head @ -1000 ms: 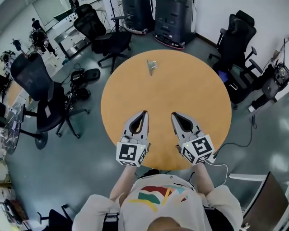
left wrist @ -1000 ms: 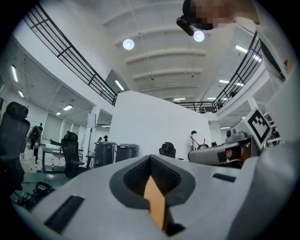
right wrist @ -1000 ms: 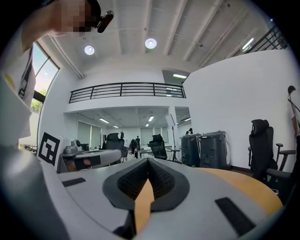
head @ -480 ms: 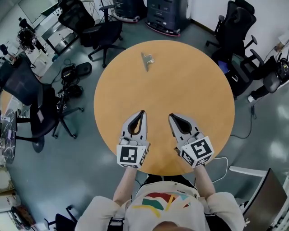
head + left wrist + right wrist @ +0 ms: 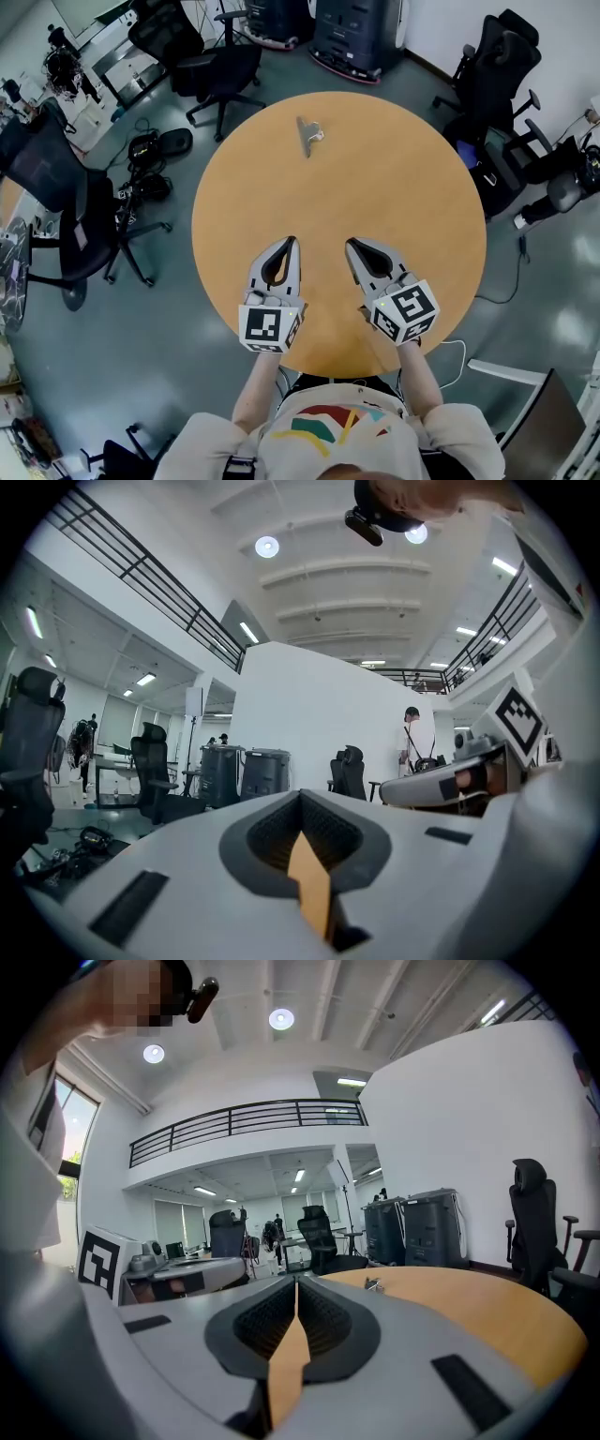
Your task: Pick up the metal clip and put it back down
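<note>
Head view, nearest the person: the left gripper [image 5: 292,241] and the right gripper [image 5: 349,243] sit side by side over the near part of the round wooden table [image 5: 403,197]. Each has its jaws pressed together with nothing between them. Well beyond them, near the far rim, the metal clip [image 5: 307,136] lies alone on the tabletop.
</note>
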{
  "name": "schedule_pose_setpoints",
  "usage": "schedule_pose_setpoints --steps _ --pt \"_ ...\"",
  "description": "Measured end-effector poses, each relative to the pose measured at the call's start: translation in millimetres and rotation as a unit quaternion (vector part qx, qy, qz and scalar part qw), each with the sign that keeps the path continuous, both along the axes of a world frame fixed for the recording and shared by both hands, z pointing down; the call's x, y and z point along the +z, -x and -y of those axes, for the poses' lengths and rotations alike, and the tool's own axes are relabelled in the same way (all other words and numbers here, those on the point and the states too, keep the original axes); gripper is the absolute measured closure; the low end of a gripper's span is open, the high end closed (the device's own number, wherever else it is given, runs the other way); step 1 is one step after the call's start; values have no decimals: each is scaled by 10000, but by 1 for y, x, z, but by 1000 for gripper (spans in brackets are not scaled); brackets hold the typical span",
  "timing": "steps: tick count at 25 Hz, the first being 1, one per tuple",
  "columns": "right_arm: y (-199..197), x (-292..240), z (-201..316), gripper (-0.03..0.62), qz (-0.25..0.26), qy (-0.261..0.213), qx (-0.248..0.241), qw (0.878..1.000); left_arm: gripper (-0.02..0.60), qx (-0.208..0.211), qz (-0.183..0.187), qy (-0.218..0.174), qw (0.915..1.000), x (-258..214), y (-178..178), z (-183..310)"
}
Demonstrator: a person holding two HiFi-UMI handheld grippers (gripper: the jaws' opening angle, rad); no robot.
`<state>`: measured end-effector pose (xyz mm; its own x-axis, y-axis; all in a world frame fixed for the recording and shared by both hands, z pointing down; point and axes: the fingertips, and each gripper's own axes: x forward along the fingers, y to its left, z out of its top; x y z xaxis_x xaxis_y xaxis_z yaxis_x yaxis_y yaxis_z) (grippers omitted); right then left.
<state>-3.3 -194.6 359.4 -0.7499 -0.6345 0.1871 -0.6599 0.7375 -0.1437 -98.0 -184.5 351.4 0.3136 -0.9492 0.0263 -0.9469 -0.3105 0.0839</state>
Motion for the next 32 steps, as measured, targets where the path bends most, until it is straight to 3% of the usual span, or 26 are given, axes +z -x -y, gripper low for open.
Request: schedule_pose_setpoints --steps 4,8,9,10,12,14,23,28,32 --pt "6 7 27 579 16 108 -168 9998 540 -15 -31 -18 10000 1 0 19" --pt "17 5 79 573 -70 -139 -164 9997 540 -71 -46 -105 9999 3 5 51" --pt "20 4 96 500 -34 -254 -115 9996 540 -94 -49 -127 9999 5 7 62" --pt "24 4 115 386 7 -380 -53 9993 540 -119 -54 -140 9998 8 10 72" --pt "30 10 155 324 29 -581 97 9983 540 -164 -66 -121 9998 19 14 97" --pt "38 24 197 303 30 -560 180 9983 540 -197 -75 -34 9998 34 18 124" --pt "96 126 376 275 37 443 227 9988 540 -426 -164 472 9978 107 55 229" --pt "109 197 464 275 -274 1309 380 9903 540 -575 -250 645 9959 144 63 277" --pt "115 235 507 276 -140 1892 495 9806 540 -546 -270 769 9952 167 63 307"
